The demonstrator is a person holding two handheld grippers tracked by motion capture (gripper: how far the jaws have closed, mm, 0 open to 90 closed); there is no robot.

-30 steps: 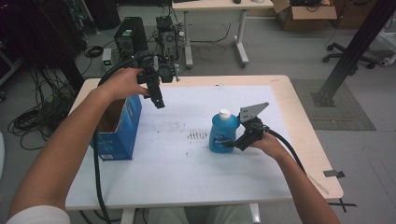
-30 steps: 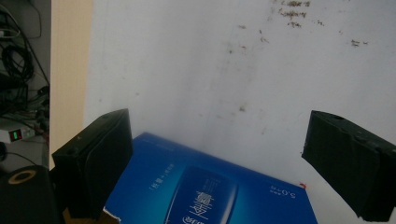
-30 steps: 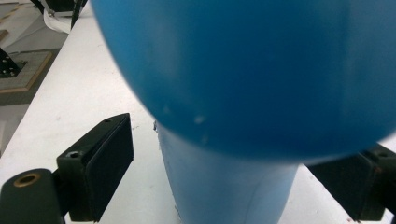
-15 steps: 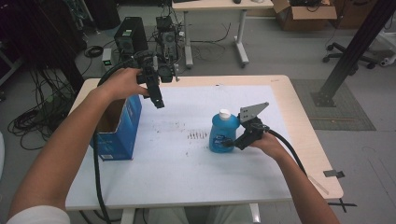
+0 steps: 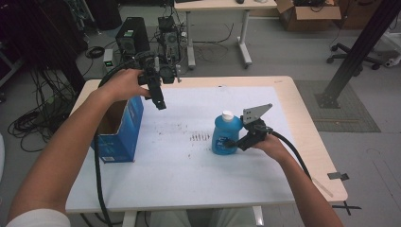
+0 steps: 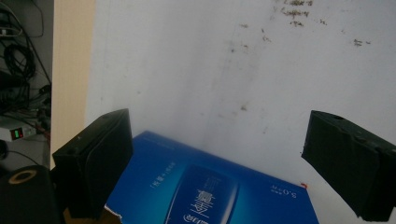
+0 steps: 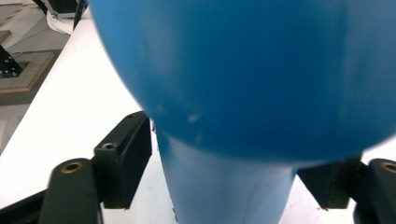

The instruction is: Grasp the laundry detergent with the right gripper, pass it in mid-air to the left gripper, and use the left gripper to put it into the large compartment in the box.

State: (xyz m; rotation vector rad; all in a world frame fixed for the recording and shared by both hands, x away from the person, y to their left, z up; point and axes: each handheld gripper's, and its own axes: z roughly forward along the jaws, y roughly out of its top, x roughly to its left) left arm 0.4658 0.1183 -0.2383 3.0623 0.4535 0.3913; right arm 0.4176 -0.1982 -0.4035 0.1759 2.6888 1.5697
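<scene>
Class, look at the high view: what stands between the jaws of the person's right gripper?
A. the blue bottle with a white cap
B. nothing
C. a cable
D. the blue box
A: the right gripper has its jaws either side of the blue bottle, which stands on the table.

The table (image 5: 302,118), wood-edged under a stained white sheet (image 5: 189,156), serves as landmark. An open blue carton (image 5: 118,132) stands on its left side. Beyond its far edge lie computer towers (image 5: 130,40), another desk (image 5: 222,5), and a cardboard box (image 5: 307,12).
</scene>
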